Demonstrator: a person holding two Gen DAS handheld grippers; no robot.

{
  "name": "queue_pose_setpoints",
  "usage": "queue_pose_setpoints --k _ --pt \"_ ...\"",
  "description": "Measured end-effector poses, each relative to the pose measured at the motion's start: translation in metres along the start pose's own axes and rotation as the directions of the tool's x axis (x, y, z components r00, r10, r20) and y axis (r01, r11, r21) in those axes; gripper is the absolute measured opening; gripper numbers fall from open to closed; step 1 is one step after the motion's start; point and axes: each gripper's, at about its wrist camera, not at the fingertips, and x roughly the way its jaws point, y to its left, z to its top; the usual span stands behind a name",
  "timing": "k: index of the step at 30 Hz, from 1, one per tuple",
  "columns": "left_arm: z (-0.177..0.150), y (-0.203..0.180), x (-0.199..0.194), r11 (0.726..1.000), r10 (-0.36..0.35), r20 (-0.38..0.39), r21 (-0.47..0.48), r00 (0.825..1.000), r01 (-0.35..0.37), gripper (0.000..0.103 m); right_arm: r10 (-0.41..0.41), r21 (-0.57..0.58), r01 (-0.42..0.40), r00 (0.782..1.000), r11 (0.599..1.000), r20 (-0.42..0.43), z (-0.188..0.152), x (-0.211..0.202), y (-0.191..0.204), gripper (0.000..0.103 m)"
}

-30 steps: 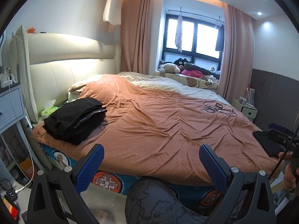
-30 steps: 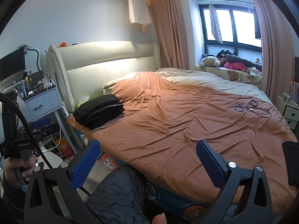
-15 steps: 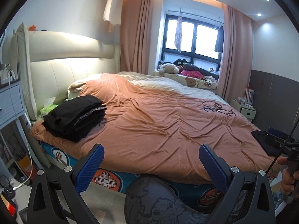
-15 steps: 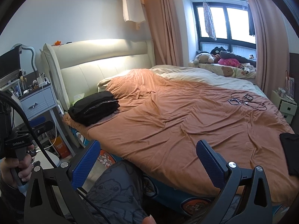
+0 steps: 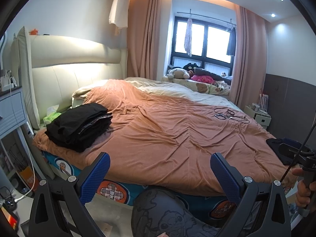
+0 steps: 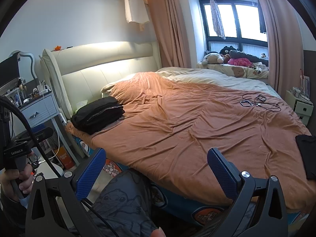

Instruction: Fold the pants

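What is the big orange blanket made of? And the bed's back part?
The orange blanket looks like soft, matte knit or fleece cloth: it wrinkles in gentle folds. The headboard seems padded cream leather or imitation leather: smooth, slightly shiny, with stitched panels.

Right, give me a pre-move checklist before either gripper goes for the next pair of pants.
1. Left gripper open and holding nothing: ok.
2. Right gripper open and holding nothing: ok.
3. Folded black stack sits at the headboard end of the bed, apart from both grippers: ok.
4. Dark garment lies at the foot end near the bed edge, partly cut off by the frame; whether it is pants: cannot tell.
5. Middle of the orange blanket free for folding: ok, though wrinkled.
6. Cables on the far side, away from the folding area: ok.
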Motion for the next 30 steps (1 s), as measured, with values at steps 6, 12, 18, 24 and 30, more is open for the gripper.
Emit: queue_pose_setpoints --k 6,12,18,24,30 --pt "0.001 0.002 -0.002 1.0 0.028 0.014 -0.014 1.0 -0.028 0.102 -0.002 0.007 0.002 1.0 1.0 0.003 -0.001 -0.001 -0.005 0.103" --pt "0.001 0.006 -0.003 0.999 0.034 0.015 -0.025 0.999 -0.034 0.102 -0.001 0.026 0.001 1.0 1.0 0.014 -0.003 -0.002 -0.011 0.103" --pt "0.0 0.006 -0.003 0.999 0.03 0.01 -0.024 0.999 -0.03 0.102 -0.008 0.031 0.008 1.0 0.999 0.01 -0.005 -0.002 -0.014 0.103" --pt "-0.001 0.005 -0.003 0.999 0.028 0.008 -0.018 1.0 -0.028 0.102 -0.011 0.036 0.01 1.0 0.999 0.012 -0.004 -0.003 -0.016 0.103" --pt "0.0 0.003 -0.004 1.0 0.024 0.016 -0.012 1.0 -0.024 0.102 -0.012 0.037 0.012 1.0 0.999 0.015 -0.004 -0.004 -0.018 0.103"
